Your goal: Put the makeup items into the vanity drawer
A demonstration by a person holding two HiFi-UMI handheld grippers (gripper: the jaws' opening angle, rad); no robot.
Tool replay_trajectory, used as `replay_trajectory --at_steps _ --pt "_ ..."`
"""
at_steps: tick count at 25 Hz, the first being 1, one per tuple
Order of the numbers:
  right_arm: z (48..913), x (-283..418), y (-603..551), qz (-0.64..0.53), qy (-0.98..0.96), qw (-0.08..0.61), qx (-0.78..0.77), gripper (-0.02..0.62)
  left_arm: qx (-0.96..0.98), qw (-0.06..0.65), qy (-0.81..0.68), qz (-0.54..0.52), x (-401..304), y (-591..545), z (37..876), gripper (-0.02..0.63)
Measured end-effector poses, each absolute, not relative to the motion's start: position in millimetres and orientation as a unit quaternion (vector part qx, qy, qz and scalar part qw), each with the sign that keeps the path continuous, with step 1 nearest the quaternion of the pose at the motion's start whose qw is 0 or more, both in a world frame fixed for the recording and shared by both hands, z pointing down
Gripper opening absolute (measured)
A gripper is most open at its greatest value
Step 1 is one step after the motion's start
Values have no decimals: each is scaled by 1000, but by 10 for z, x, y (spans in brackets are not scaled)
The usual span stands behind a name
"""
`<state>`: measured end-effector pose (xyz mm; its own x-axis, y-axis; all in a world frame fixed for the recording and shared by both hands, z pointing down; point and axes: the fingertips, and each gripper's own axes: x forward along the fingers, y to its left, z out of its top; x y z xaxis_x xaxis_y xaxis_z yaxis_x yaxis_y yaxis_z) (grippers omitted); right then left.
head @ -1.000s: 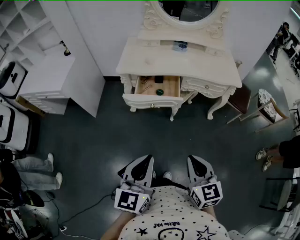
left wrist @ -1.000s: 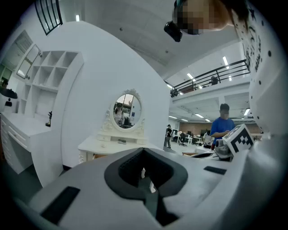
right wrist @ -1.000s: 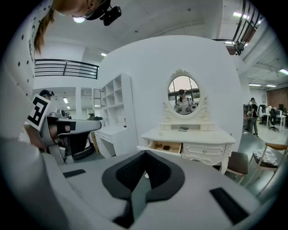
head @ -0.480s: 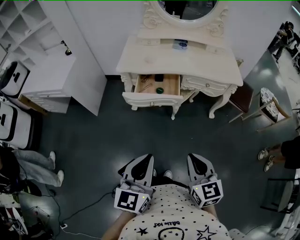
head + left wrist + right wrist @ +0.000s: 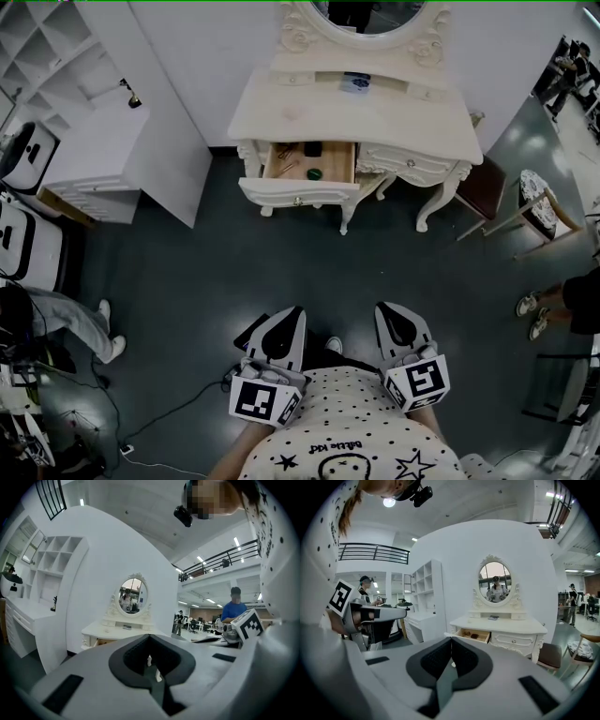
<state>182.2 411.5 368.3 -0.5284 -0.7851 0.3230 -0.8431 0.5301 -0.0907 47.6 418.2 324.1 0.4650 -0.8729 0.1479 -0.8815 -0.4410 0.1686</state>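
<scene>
The white vanity [image 5: 356,117] stands far ahead across the dark floor, also in the right gripper view [image 5: 499,627]. Its left drawer [image 5: 309,161] is pulled out and holds a green round item [image 5: 314,173], a dark item [image 5: 312,148] and thin brownish items [image 5: 286,167]. A small bluish item [image 5: 354,82] lies on the vanity's back shelf. My left gripper [image 5: 286,323] and right gripper [image 5: 394,319] are held close to my body, both shut with nothing between the jaws. The closed pads [image 5: 157,677] meet in the left gripper view, and the pads [image 5: 445,674] likewise in the right gripper view.
A white shelf unit and low cabinet [image 5: 103,150] stand to the vanity's left. A chair [image 5: 525,211] is at its right. A person's legs [image 5: 70,323] show at the left edge, another person's feet [image 5: 534,314] at the right. A cable [image 5: 159,422] lies on the floor.
The vanity has slid slightly up and left in the head view. The person at the left has stepped. Both grippers stay shut in the same place.
</scene>
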Motion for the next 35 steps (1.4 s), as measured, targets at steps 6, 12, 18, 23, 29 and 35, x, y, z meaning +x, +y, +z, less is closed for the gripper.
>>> replay_trajectory --at_steps 6,12,18,23,29,35 --pt "3730 1824 4059 125 -860 121 479 9 852 107 -512 16 465 4112 3241 2" --pt "3756 1708 3815 128 -851 121 495 9 855 113 -506 15 289 3868 3298 2" --pt "3646 1363 3380 127 -846 117 505 9 855 98 -510 2 -142 3324 3120 2" --pt "3582 1042 3109 136 -841 112 511 9 853 93 -514 1 -522 3018 2999 2" --pt "3623 810 2938 143 -833 110 523 9 857 104 -504 4 -770 2841 3114 2" --pt "3703 669 2886 155 -830 114 524 9 859 108 -500 8 -924 2783 3172 2"
